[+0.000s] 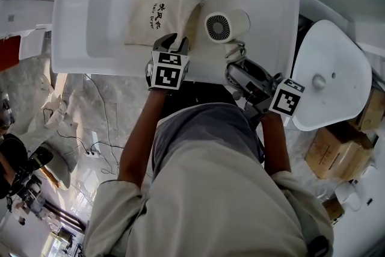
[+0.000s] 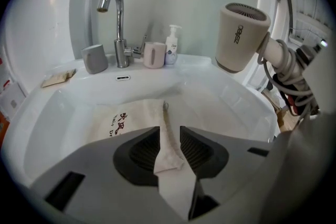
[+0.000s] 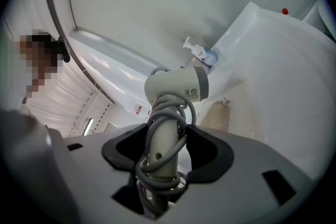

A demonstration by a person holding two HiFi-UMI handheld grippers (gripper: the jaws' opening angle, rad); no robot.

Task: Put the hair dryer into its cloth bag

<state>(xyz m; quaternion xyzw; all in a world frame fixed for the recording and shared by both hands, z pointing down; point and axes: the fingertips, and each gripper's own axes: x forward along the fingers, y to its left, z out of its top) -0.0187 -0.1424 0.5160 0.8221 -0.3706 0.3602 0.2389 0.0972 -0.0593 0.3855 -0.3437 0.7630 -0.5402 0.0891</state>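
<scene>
Cloth bag (image 1: 157, 16) lies flat in the sink (image 1: 71, 39), printed side up. The left gripper (image 1: 171, 43) points down at the bag's near edge. Its jaws stand apart, with a fold of that edge between the pads but not clamped. The right gripper (image 1: 239, 71) is closed on the dryer (image 1: 225, 26) handle, over the wound cord. The dryer is held in the air at the sink's right side, near the bag and not yet inside it.

The step in hand appears to be opening the bag's mouth. Recommended procedure:

1. Close the left jaws on one layer of cloth only, at the hem near the drawstring. Pinching both layers would keep the mouth shut.
2. Lift the hem until the mouth gapes toward the dryer.
3. Feed the dryer in barrel first. Keep the cord tight on the handle so no loop snags the hem.
4. Keep the right grip firm until the barrel is well inside.
</scene>
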